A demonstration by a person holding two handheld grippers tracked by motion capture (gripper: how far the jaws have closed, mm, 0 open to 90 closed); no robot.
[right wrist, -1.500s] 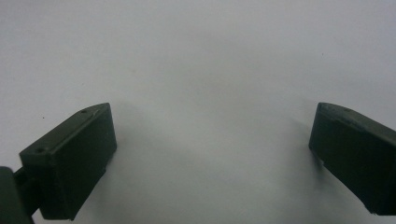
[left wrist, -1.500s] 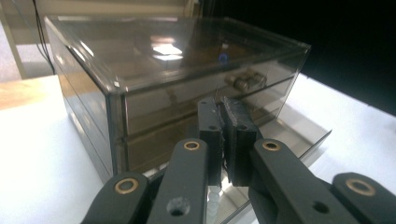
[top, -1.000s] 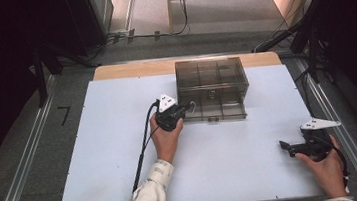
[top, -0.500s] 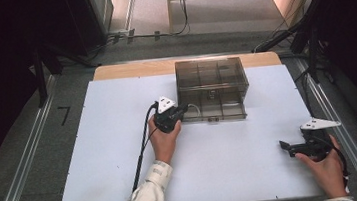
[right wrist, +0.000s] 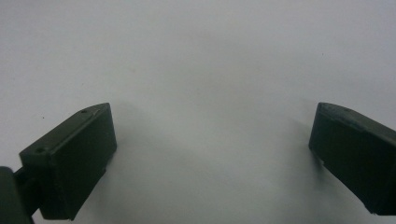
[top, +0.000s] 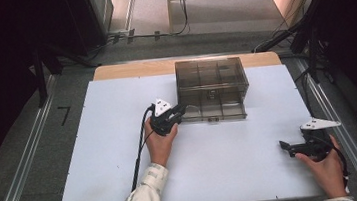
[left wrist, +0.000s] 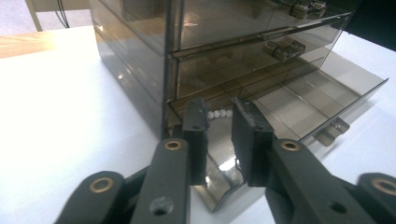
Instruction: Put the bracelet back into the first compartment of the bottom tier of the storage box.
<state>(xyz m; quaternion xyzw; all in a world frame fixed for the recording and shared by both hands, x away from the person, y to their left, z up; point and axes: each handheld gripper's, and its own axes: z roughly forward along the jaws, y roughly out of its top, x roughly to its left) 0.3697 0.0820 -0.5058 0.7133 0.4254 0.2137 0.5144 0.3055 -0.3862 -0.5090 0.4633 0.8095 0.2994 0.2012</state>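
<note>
The white bench takes up the middle of the high view, with grey floor and metal rails to either side and a strip of bare wood along its far edge. Above centre of the frame stands a smoky transparent drawer cabinet, its long axis running left to right across the picture and its drawer fronts facing the lower edge. Its bottom drawer is pulled out toward the viewer, its divided compartments showing bare except for a short row of small white beads near the drawer's left corner. The left gripper sits just left of that drawer's front corner, pointing right; in the left gripper view its jaws have just been opening, now a little apart, with the drawer's corner wall below and between them but not pinched. The right gripper rests at lower right, well apart from the cabinet, spread wide over bare bench.
</note>
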